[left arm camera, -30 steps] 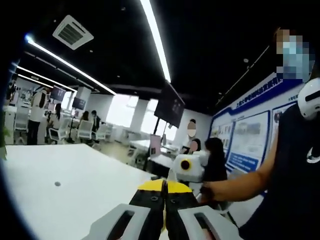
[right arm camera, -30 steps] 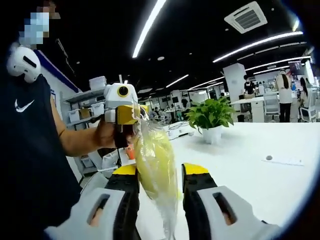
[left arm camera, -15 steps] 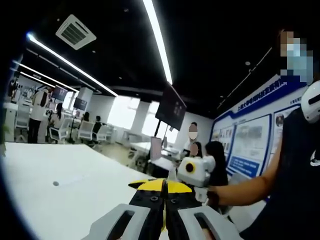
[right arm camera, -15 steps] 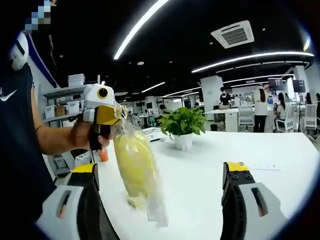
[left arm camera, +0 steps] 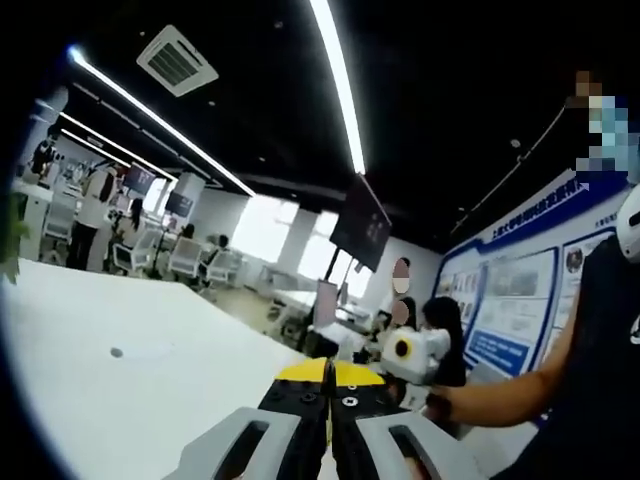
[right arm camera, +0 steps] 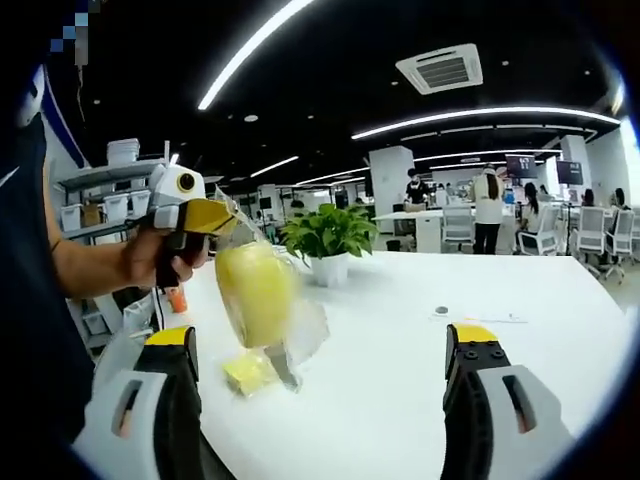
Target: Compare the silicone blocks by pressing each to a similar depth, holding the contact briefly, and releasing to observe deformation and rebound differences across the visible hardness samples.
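left tool (right arm camera: 205, 215) pinches the bag (right arm camera: 258, 295) of yellow, probably silicone, blocks; right tool (right arm camera: 320, 345) wide. the bag may slip onto the tabletop (right arm camera: 400, 330).

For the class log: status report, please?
Left gripper shut on clear bag, yellow blocks inside. Right gripper open. One yellow block on table.

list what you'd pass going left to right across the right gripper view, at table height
left hand-held gripper pinching a clear plastic bag of yellow material → small yellow block on the white table → green potted plant in a white pot → small dark round spot on the table
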Available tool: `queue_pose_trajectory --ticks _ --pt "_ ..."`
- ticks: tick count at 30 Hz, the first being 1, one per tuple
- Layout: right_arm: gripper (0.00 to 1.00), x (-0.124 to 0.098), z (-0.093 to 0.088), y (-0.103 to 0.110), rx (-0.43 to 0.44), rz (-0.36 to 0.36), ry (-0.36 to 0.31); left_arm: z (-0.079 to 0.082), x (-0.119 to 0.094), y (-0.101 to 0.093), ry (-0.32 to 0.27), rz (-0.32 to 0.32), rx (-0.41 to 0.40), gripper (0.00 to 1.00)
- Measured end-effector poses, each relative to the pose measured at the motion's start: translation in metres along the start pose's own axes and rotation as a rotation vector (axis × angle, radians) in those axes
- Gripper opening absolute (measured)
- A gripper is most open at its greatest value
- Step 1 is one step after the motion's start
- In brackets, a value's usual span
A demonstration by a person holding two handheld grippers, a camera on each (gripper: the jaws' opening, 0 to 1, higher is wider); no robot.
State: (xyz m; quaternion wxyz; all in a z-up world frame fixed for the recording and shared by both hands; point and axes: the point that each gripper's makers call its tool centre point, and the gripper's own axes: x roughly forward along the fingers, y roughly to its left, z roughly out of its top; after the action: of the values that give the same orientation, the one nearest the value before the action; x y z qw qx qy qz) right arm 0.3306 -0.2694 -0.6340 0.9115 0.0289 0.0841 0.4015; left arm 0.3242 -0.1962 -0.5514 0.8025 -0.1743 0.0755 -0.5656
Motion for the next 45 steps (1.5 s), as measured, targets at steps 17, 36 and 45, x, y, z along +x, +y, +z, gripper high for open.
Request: queue_pose_trajectory --ticks 17,36,45 --pt "0.96 -0.025 -0.057 -0.019 0.059 -0.095 0.084 -0.059 0.007 0.020 0.020 0.092 -0.102 0.00" --pt "0.96 -0.024 -0.101 -0.013 0.046 -0.112 0.146 -0.123 0.005 0.040 0.052 0.168 -0.252 0.00" --pt "0.96 -0.024 -0.109 -0.010 0.085 -0.112 0.168 -0.151 0.003 0.061 0.074 0.189 -0.375 0.00"
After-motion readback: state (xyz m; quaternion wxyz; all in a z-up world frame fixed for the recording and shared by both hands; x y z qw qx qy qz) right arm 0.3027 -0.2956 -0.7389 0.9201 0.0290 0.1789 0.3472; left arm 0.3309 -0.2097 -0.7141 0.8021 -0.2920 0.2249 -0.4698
